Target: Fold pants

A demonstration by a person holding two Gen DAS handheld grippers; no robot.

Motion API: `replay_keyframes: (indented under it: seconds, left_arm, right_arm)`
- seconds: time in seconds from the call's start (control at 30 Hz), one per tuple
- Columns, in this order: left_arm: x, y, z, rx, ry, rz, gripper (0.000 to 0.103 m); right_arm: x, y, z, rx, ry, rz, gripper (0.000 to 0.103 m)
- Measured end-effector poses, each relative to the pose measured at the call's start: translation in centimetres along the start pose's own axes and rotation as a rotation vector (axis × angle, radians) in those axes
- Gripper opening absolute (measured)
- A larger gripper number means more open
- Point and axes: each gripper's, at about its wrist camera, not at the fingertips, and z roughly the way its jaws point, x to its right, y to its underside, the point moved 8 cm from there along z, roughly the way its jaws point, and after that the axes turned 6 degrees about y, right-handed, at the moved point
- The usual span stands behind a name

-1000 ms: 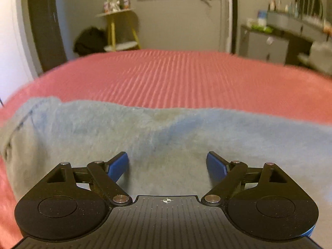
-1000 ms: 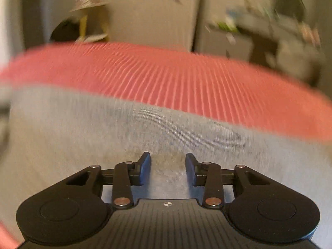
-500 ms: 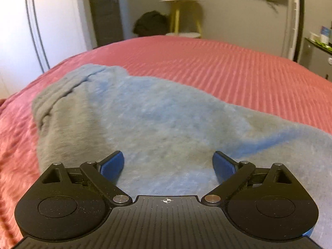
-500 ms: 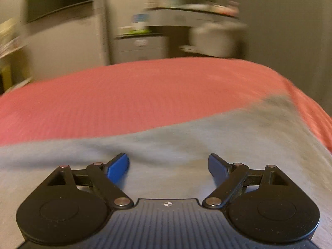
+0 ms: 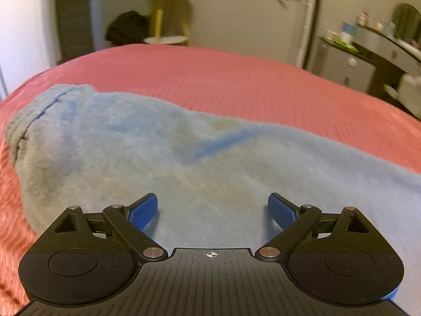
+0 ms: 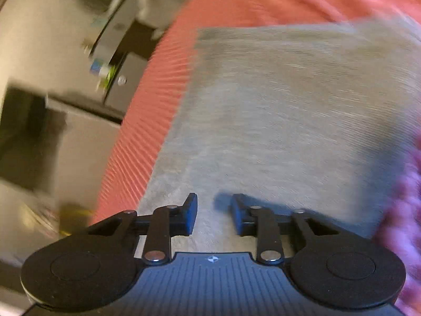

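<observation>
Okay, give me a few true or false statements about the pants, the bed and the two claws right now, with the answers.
1. The pants lie on a red bedspread. True.
2. The left claw is clamped on the fabric. False: its jaws stand wide apart with nothing pinched between them.
3. The right claw has a narrower gap than the left. True: its jaws have just been closing, and the pads do not pinch the cloth.
4. The pants are bright yellow. False: they are grey-blue.
5. A yellow-legged side table stands beyond the bed. True.
</observation>
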Motion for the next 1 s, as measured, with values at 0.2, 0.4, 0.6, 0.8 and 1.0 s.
replay_keyframes:
  seconds: [0.2,0.4,0.6,0.8,1.0]
  left_arm:
    - [2.5,3.0,-0.3,-0.135,0.094,0.044,0.096]
    - [3.6,2.7,-1.2,-0.097,0.129,0.081,0.095]
    - [2.6,3.0,-0.3,-0.140,0.088,0.033,0.095]
    - [2.1,2.9,-0.2,-0.137,0.092,-0.002,0.095]
    - [2.4,3.1,0.3,-0.140,0.065,0.049,0.095]
  right_arm:
    - [6.8,-4.6,-6.8,0.245,0.180,-0.027,0.006]
    - [9.3,-6.0,-9.9,0.332,0.242,0.014,0.031]
    - [11.3,-5.3,-8.4,0.253,0.105,0.159,0.031]
    - [10.8,-5.9,-7.7,0.260,0.034,0.188,0.015]
    - [10.4,-6.3,-7.6,0.274,0.049,0.145,0.022]
